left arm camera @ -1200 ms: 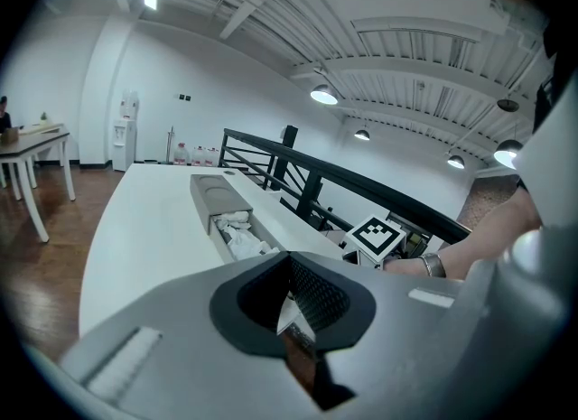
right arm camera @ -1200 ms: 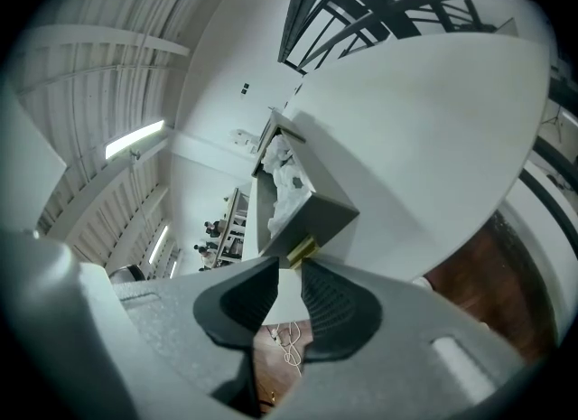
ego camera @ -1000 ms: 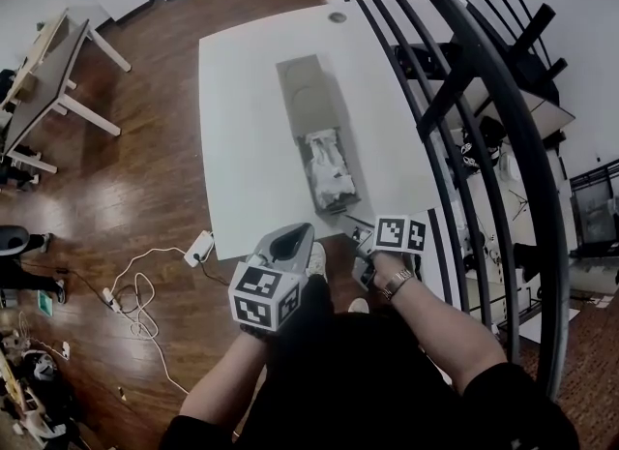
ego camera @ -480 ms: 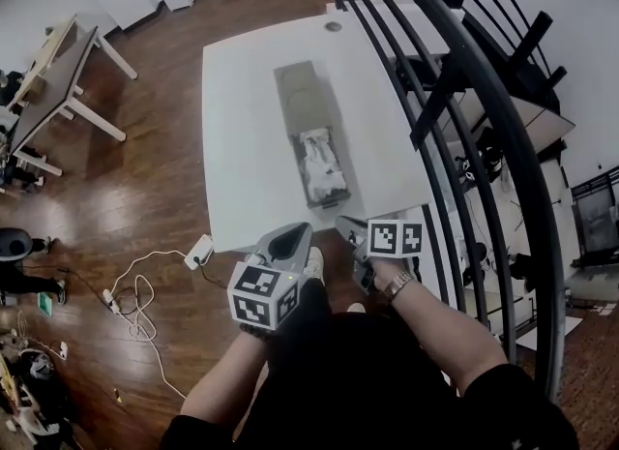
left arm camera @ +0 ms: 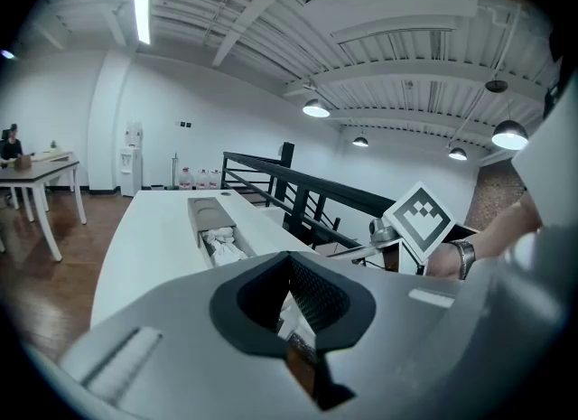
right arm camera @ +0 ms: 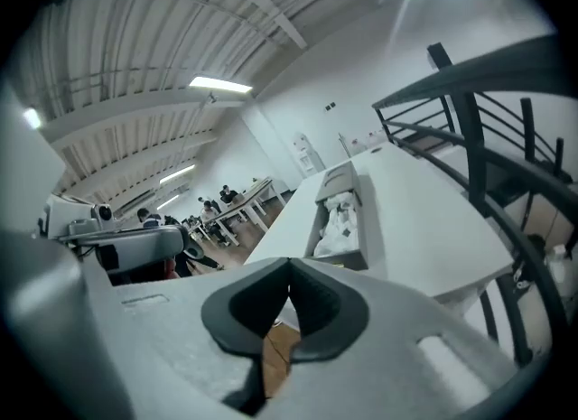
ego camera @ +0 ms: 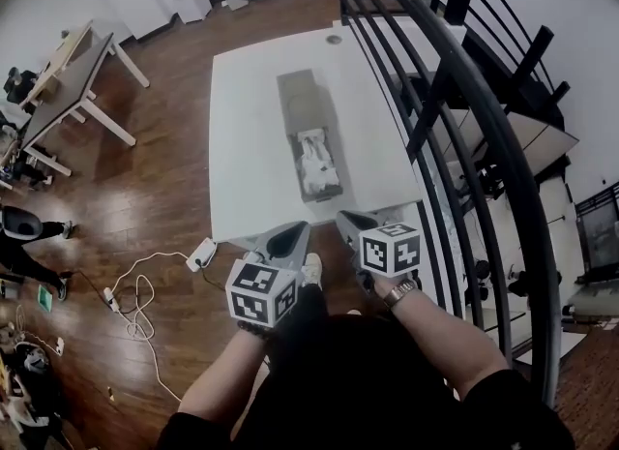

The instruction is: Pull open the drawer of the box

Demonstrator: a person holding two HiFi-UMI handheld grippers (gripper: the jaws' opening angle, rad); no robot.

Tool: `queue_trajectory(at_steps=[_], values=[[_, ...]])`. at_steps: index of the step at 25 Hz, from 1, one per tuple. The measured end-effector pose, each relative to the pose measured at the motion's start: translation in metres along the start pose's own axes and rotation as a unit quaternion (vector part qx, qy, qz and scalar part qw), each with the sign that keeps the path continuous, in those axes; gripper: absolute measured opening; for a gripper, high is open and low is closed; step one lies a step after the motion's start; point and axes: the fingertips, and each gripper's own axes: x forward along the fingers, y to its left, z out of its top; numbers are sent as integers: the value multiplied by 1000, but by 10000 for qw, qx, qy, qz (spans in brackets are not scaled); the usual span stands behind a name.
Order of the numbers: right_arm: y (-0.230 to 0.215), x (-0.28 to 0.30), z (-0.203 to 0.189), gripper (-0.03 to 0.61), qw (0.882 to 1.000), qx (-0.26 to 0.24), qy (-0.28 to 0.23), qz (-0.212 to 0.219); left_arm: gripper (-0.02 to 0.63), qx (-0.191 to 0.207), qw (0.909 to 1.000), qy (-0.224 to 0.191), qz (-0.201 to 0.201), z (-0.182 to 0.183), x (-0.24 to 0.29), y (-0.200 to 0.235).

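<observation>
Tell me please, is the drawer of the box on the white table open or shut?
Open: the drawer sticks far out of the box, and the white crumpled material inside it shows from above.

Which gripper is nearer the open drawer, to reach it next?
Right, probably. The right gripper sits just off the table edge, almost in line with the open end of the drawer. The left gripper is further to the side. Both have jaws shut and hold nothing.
</observation>
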Motion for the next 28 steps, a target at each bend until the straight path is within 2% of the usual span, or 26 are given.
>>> queue_trajectory(at_steps=[7, 12, 20, 28], values=[[31, -38, 9, -8, 9936, -1115, -163, -78, 17, 55, 9999, -75, 123, 0, -16, -26], [55, -63, 19, -8, 9853, -1653, -424, -3, 16, 120, 9997, -53, 191, 3, -27, -42], [85, -82, 25, -8, 9709, -2268, -767, 7, 16, 302, 9992, 3, 253, 7, -40, -47], [94, -90, 25, -8, 9638, -2528, -819, -198, 16, 370, 9992, -90, 93, 11, -43, -46]])
